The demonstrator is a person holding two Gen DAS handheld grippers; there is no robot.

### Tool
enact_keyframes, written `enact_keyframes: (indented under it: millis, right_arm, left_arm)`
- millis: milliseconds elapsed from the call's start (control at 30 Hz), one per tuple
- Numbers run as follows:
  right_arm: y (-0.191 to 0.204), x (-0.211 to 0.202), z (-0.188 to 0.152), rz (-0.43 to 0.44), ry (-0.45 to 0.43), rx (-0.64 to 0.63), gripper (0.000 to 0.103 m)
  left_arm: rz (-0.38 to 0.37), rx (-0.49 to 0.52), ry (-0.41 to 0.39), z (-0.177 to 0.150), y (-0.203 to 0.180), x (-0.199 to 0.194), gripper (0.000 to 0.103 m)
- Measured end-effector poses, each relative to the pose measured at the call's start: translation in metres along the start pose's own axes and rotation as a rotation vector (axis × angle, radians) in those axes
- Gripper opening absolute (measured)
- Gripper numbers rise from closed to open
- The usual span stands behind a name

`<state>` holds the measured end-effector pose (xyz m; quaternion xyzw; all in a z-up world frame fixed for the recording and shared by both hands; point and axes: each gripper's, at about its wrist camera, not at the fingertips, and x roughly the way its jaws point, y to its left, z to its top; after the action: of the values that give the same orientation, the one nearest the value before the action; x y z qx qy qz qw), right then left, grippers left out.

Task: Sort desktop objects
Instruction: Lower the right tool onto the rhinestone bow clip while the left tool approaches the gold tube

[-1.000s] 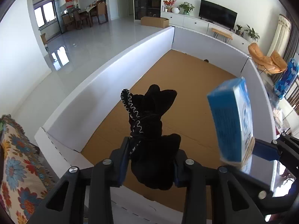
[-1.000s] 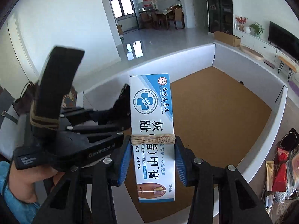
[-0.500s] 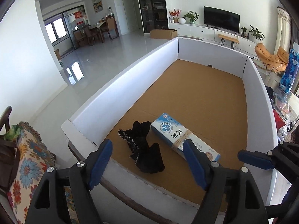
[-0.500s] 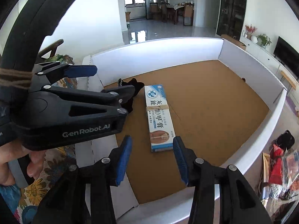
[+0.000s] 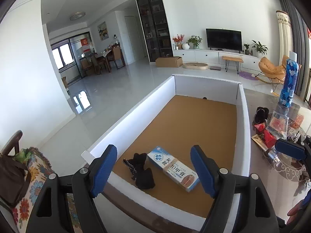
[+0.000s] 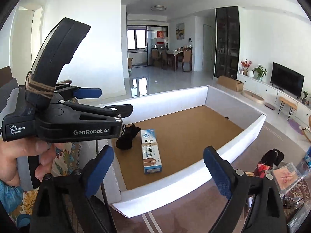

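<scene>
Left wrist view first: my left gripper (image 5: 153, 171) hangs with its blue pads spread wide and nothing between them, raised above the near end of the white-walled box (image 5: 136, 114). On the brown floor of that box, near its left wall, lies the black sock (image 5: 142, 171), crumpled, with a white zigzag trim. Just to its right, touching or nearly so, the blue-and-white cream carton (image 5: 173, 168) lies flat with a rubber band around its middle. Right of the box, on the glass table (image 5: 260, 167), sits a clutter of packets, a small black item and a tall blue patterned bottle (image 5: 289, 83).

From the right wrist view, my left hand (image 6: 25, 153) grips the left tool's handle at far left. My right gripper (image 6: 158, 168) is likewise spread apart and holds nothing, held over the near corner of the box (image 6: 243, 134). The sock (image 6: 127, 137) and carton (image 6: 150, 150) lie side by side inside, and the packets rest on the table at far right.
</scene>
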<state>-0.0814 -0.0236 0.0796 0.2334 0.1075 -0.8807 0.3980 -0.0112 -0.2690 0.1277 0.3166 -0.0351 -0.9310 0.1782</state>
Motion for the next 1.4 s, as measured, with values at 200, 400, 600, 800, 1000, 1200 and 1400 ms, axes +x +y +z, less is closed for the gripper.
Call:
enact_keyframes:
  millis: [200,400,600,800,1000,1200,1400]
  right_arm:
    - [-0.048,-0.06,-0.046,-0.167,0.001,0.096,0.102]
    - [-0.112,-0.147,-0.131,-0.396,0.082,0.221,0.102]
    - [-0.174,-0.217,-0.223,-0.504,0.179,0.481,0.102]
    - [-0.199,-0.23,-0.259,-0.511,0.313,0.52,0.102]
    - [-0.209,-0.201,-0.254,-0.449,0.376,0.472,0.102]
    - [-0.208,-0.172,-0.241,-0.45,0.412,0.402,0.103]
    - [-0.215,-0.154,-0.232,-0.446,0.419,0.392,0.103]
  left_arm:
    - [-0.092,0.046,-0.052,0.004,-0.046,-0.035,0.079]
    - [-0.263,0.131,-0.096,-0.013,-0.125,-0.077,0.097]
    - [-0.414,0.209,0.068,-0.055,-0.221,-0.055,0.099]
    - [-0.48,0.312,0.222,-0.112,-0.286,-0.024,0.099]
    - [-0.457,0.34,0.288,-0.137,-0.294,-0.009,0.099]
    - [-0.486,0.271,0.317,-0.137,-0.284,0.003,0.103]
    - [-0.495,0.273,0.303,-0.136,-0.285,0.007,0.103]
